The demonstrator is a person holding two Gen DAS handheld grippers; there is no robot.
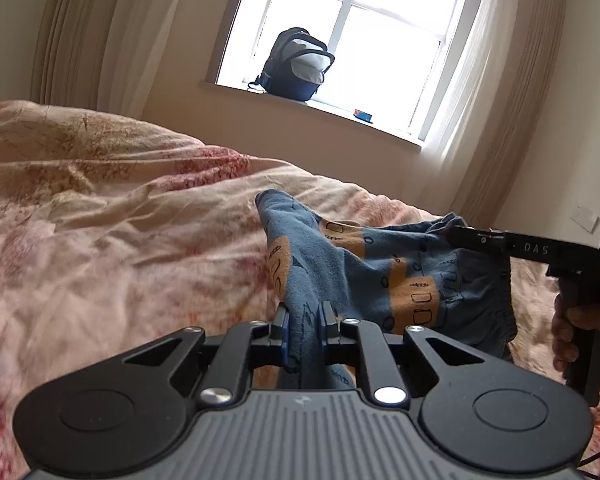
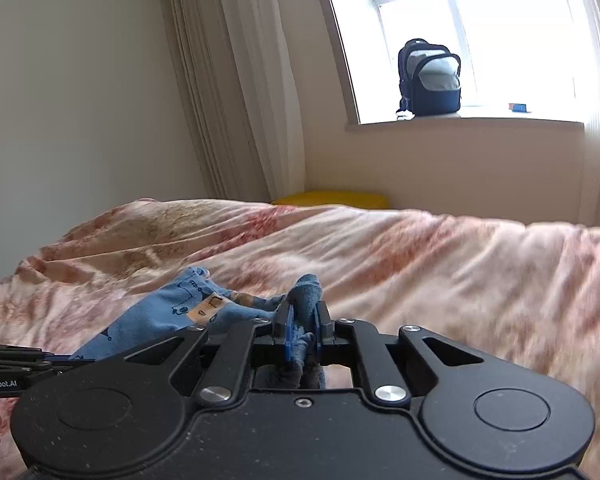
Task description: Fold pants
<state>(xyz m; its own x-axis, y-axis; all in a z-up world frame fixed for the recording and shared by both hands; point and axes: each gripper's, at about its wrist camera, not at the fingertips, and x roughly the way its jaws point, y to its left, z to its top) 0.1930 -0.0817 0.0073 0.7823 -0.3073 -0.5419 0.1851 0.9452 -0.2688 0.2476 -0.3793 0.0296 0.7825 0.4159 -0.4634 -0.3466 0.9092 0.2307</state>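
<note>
Pants point(image 1: 384, 272): blue fabric with orange patches and dark line drawings, bunched on the bed point(image 1: 120, 240) and strung between two claws. Left claw point(image 1: 305, 320): fingers drawn close together, pinching a fold of the blue fabric that passes between the pads and hangs down behind them. Right claw point(image 2: 303, 320): likewise clamped on a gathered wad of the pants, a tuft standing up above the fingertips. Bed: rumpled cover in cream with pink and tan blotches, filling the middle of both views. Backpack point(image 1: 298, 66): dark, with a grey panel, upright on the window sill point(image 1: 324, 110); a small blue and red item point(image 1: 363, 115) lies farther along the sill. Left wrist view only: the right claw seen from the side, gripping the far edge of the pants, with a hand point(image 1: 572, 340) around its handle, and a wall switch plate point(image 1: 586, 216). Right wrist view only: a yellow object point(image 2: 332, 199) beyond the bed below the window, and the tip of the left claw entering at the left edge.
</note>
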